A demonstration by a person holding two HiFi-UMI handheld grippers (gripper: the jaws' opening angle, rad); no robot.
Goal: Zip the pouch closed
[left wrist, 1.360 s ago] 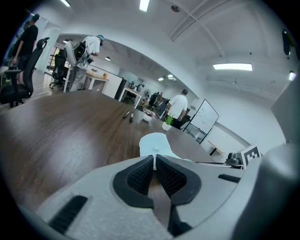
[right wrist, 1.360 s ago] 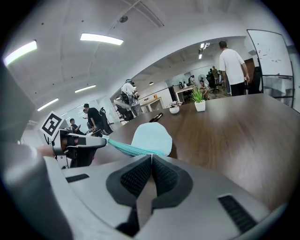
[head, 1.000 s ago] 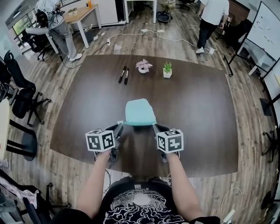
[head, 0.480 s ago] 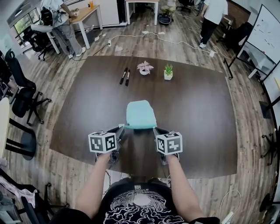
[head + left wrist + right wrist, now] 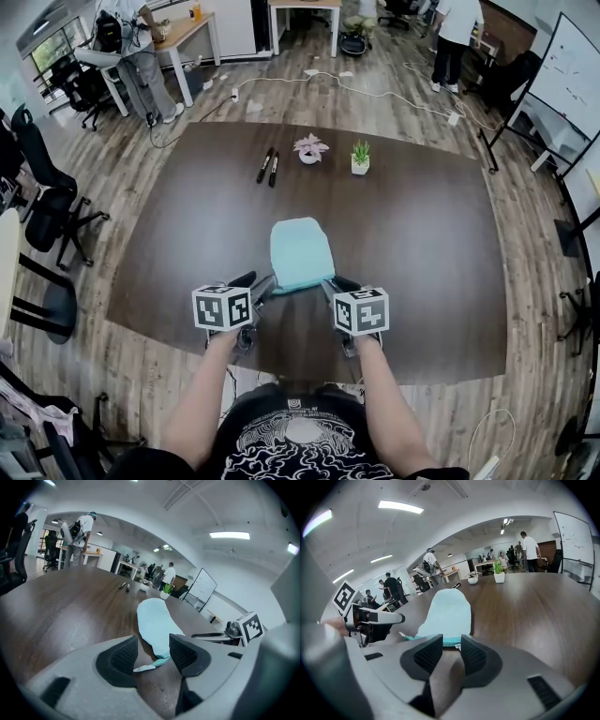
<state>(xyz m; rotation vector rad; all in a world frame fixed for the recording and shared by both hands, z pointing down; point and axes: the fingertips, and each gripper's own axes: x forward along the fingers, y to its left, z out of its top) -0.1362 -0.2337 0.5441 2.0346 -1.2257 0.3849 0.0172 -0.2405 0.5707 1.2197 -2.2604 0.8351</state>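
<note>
Nearest the person, the left gripper (image 5: pixel 153 646) stood with its jaws apart, having just been opening. The pale end tab of the zipper (image 5: pixel 146 667) lay loose between the pads, pressed by neither. The right gripper (image 5: pixel 449 645) had also just been opening, to a narrower gap. The teal zipper edge lay just past its tips at twelve o'clock, and nothing was clamped. In the head view, each gripper's marker cube covered the hand behind it.

The light blue pouch (image 5: pixel 302 253) lay flat on the dark wooden table (image 5: pixel 422 244), at twelve o'clock from the grippers. Its zippered end pointed toward the person and sat between the two sets of jaws.

Farther up the table, well apart from the pouch, lay two black markers (image 5: pixel 269 164) at eleven o'clock. A pink potted plant (image 5: pixel 308 145) stood at twelve and a green plant in a white pot (image 5: pixel 360 154) at one.

Beyond the table, black office chairs (image 5: pixel 47 211) stood at nine o'clock and a whiteboard (image 5: pixel 572 66) at two. A white cable (image 5: pixel 375 86) trailed over the floor at twelve. One person (image 5: pixel 131 47) stood at a desk at eleven and another person (image 5: pixel 452 37) at one.
</note>
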